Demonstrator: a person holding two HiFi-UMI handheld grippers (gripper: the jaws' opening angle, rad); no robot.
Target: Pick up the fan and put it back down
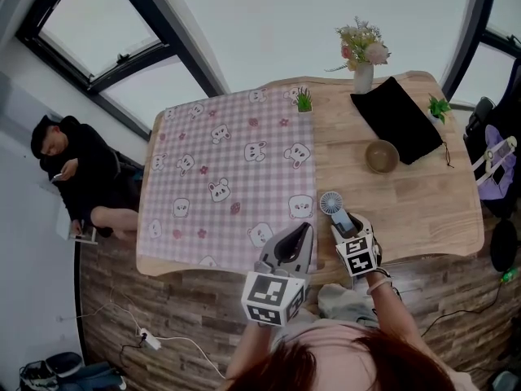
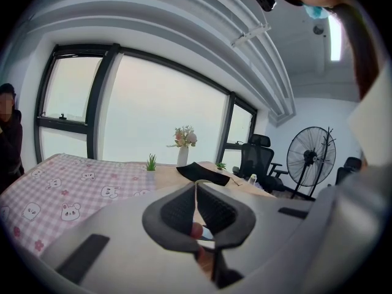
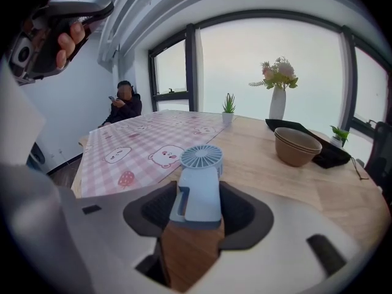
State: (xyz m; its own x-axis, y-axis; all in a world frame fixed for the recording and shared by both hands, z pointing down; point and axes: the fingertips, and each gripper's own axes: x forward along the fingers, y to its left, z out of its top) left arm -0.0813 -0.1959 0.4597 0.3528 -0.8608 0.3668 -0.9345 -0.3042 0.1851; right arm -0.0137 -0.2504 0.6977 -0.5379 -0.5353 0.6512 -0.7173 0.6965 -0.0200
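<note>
At the far left of the head view a seated person (image 1: pixel 73 169) is well apart from the work, so we leave them aside. Moving right, the checked cloth (image 1: pixel 220 177) covers the left half of the table (image 1: pixel 423 210). At the table's near edge, low in the frame, our left gripper (image 1: pixel 306 230) hangs with its jaws together on nothing. Its own view shows the left gripper (image 2: pixel 196 185) with its pads meeting at the tips. We judge that it is parked there to keep clear of the other hand. Just to its right, our right gripper (image 1: pixel 343 223) points down at the fan (image 1: pixel 331 203), which sits on bare wood beside the cloth's edge. In the right gripper view the fan (image 3: pixel 199 182) fills the gap of the right gripper (image 3: pixel 201 213). The pads lie against both sides of the fan's blue body, and its round head pokes out beyond them. We read this low hold on the body as the grasp for the lift, though we cannot tell whether the fan has left the table. Further right, the bowl (image 1: pixel 381 155) is well clear.
</note>
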